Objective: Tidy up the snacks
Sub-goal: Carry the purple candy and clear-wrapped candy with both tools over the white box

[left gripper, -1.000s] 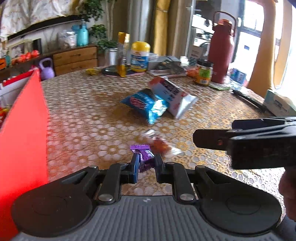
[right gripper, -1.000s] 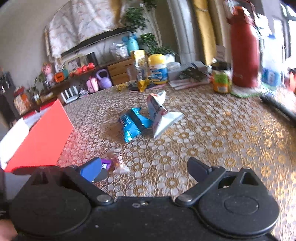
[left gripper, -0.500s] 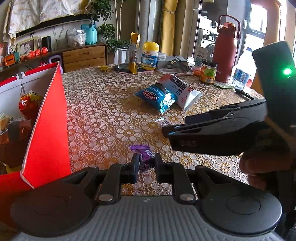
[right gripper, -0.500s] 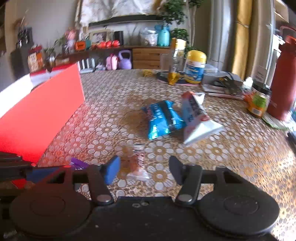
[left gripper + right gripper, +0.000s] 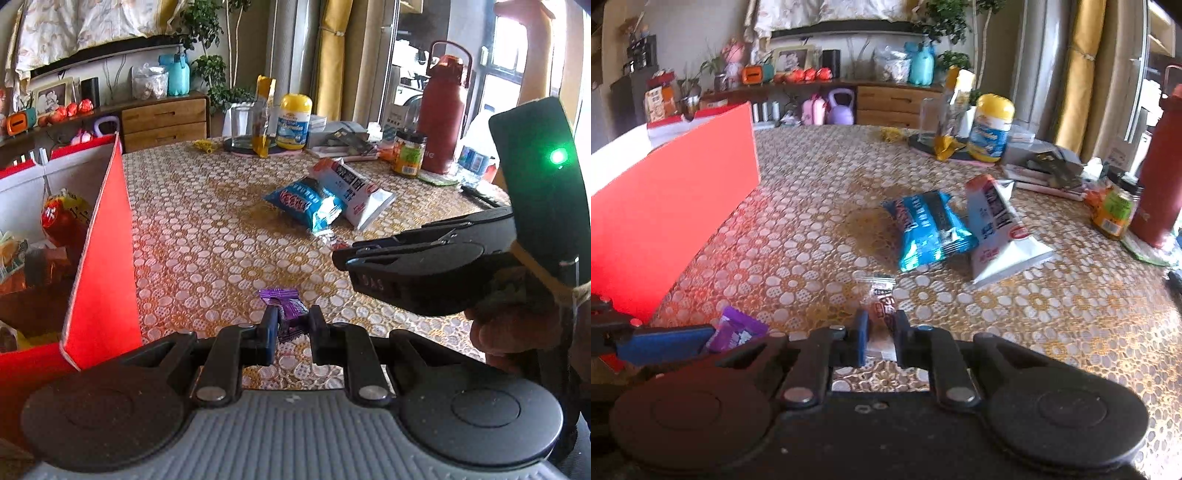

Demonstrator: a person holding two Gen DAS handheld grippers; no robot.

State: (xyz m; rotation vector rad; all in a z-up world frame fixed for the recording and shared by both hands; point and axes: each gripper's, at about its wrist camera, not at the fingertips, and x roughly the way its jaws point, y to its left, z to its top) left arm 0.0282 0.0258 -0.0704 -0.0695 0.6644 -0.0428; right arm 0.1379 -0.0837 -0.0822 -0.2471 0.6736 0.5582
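My left gripper (image 5: 291,325) is shut on a purple-wrapped candy (image 5: 286,308), held just above the patterned table beside the red box's flap (image 5: 103,240). To its right, my right gripper (image 5: 881,325) has its jaws closing on a clear-wrapped reddish candy (image 5: 881,295), which lies between the pads on the table. That gripper shows from the side as right gripper (image 5: 341,258) in the left wrist view. In the right wrist view the purple candy (image 5: 737,332) sits at lower left. Farther back lie a blue snack bag (image 5: 929,225) and a white snack bag (image 5: 997,229).
The red box (image 5: 665,192) stands open at the left with several snacks inside (image 5: 59,218). At the table's far side stand a yellow-lidded tub (image 5: 293,122), a glass (image 5: 242,122), a jar (image 5: 408,151) and a red thermos (image 5: 445,114). A person's hand (image 5: 517,332) holds the right gripper.
The right gripper came in over the clear-wrapped candy, rolled level and closed from wide open onto it. The left gripper shifted slightly with the purple candy, bringing the box's inside into view.
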